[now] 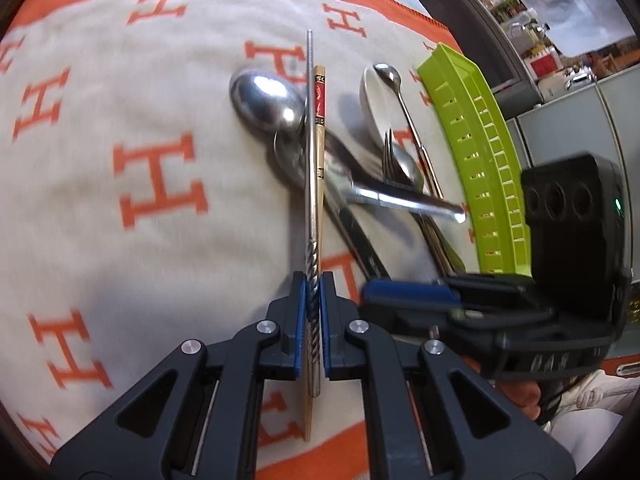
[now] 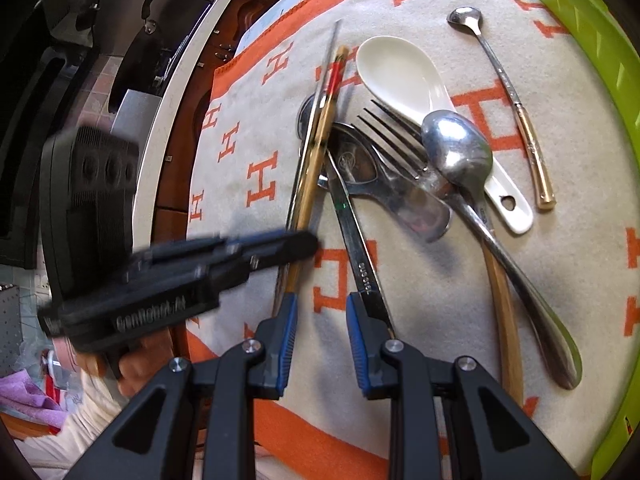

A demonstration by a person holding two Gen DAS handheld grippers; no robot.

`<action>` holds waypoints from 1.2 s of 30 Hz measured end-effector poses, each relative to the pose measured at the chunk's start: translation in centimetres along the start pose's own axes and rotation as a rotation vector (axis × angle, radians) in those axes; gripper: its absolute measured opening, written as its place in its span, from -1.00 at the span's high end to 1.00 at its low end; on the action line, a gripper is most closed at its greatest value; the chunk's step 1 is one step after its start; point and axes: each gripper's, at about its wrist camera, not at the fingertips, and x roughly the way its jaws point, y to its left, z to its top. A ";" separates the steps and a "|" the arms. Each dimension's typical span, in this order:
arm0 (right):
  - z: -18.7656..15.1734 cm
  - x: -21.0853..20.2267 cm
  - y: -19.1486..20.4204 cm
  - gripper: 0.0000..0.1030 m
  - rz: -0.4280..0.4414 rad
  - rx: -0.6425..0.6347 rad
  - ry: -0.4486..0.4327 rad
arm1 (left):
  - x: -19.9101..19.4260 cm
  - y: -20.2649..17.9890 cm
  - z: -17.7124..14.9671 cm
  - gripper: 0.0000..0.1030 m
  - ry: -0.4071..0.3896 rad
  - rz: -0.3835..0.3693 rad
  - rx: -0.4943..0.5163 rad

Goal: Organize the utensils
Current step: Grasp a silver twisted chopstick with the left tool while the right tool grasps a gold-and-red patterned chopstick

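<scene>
My left tongs (image 1: 313,292) pinch the metal chopstick (image 1: 310,152), my right tongs (image 2: 322,312) hang spread, and every utensil lies heaped left of the empty-looking green tray (image 1: 480,152).

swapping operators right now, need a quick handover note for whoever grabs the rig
Left claw: shut on the metal chopstick, with the wooden chopstick alongside it.
Right claw: open, empty, low over the blanket near the pile.
On the blanket, loose: white ceramic spoon, fork, steel spoons, a gold-handled teaspoon.
Green tray: beside the pile; its inside is not visible.
Left: sort all utensils.
</scene>
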 end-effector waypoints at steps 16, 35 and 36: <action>0.9 0.8 1.0 0.51 -0.019 0.016 -0.020 | -1.3 0.8 -2.5 0.90 -0.017 0.039 -0.024; 1.9 1.6 1.6 0.51 -0.043 0.025 -0.024 | -2.6 1.7 -3.1 0.90 -0.048 -0.012 -0.045; 2.0 1.7 1.7 0.51 -0.043 0.026 -0.025 | -2.5 1.8 -3.1 0.90 -0.045 -0.027 -0.049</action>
